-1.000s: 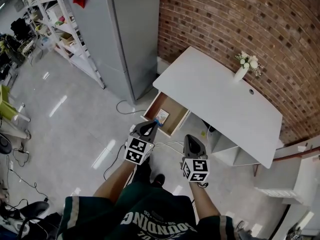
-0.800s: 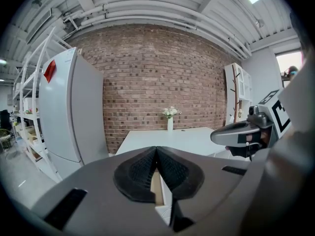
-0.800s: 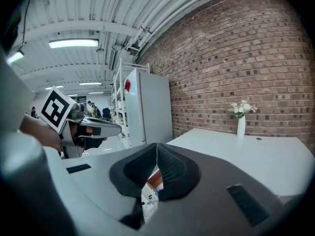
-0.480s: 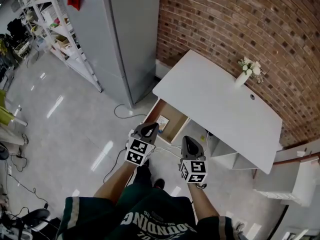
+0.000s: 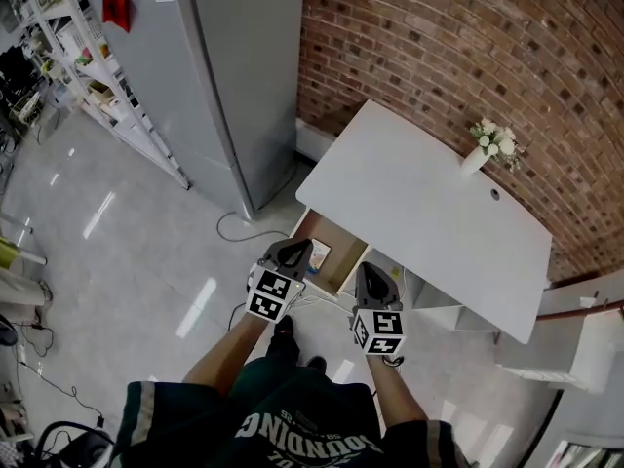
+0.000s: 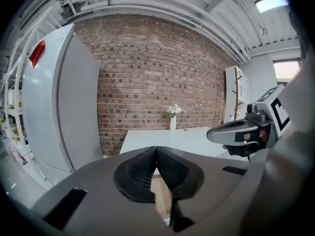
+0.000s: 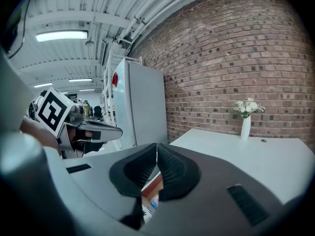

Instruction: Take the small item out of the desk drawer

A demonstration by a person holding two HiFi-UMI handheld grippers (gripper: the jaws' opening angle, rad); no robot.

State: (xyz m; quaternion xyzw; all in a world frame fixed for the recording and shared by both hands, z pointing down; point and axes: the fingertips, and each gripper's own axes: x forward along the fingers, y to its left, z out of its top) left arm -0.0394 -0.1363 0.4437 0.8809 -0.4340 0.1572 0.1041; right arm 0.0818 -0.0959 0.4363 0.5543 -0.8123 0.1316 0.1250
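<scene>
Left gripper: the left gripper [image 5: 295, 251] is clenched, its jaws pressed together with nothing between them; its tip hangs over the front edge of the drawer [image 5: 343, 250].
Right gripper: the right gripper [image 5: 373, 274] is also clenched and empty; its tip sits just off the drawer's front right corner, below the desk's near edge.
Drawer: pulled out from under the near left corner of the desk [image 5: 419, 198], its wooden bottom showing.
Small item: the small item [image 5: 318, 253], a white and blue thing, lies in the drawer close to the front edge, just beside the left gripper's tip; what it is exactly I cannot tell.
Desk top: bare except for a vase of flowers [image 5: 480, 152] at the far edge, by the brick wall [image 5: 439, 37].
What has changed: over the last second the desk and drawer have slid nearer in the head view, and both grippers, which hung short of the drawer, now reach its front edge. The jaws have stayed closed throughout.
Meaning for the task: the approach looks nearly done, but the pick itself has not begun. The item is untouched in the drawer.
Next need, as I judge it: the left gripper is nearest and would have to open before it goes down over the item.
Risk: the drawer's front wall stands close to the item, leaving little room for a jaw.
</scene>
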